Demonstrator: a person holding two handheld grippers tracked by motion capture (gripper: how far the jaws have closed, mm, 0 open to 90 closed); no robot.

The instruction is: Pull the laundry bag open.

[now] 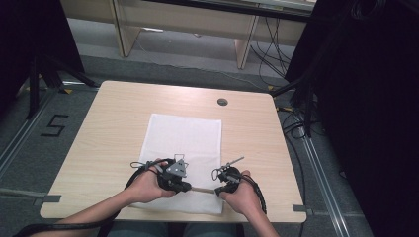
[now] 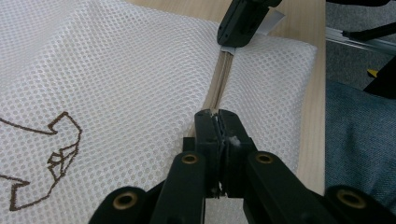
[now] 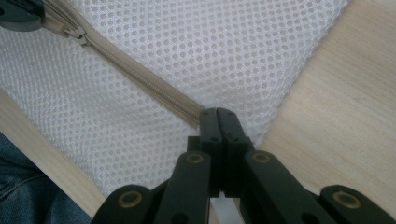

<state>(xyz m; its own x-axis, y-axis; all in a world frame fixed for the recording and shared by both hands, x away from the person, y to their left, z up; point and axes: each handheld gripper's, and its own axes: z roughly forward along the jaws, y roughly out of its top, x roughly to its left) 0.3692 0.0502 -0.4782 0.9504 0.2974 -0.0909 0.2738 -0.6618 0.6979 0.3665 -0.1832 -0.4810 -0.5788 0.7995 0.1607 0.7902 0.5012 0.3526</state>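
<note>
Honestly, with my left fingers (image 2: 217,122) clenched on the zipper (image 2: 219,81) of the mesh bag (image 1: 184,143) lying flat on the surface (image 1: 108,133) and my right fingers (image 3: 217,119) pinching its end, I'd keep it taut and pull slowly.

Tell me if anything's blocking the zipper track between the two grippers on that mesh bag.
Nothing visible blocks it. The beige zipper runs bare along the white mesh bag, from the left gripper, shut on its slider end, to the right gripper, shut on the other end.
</note>
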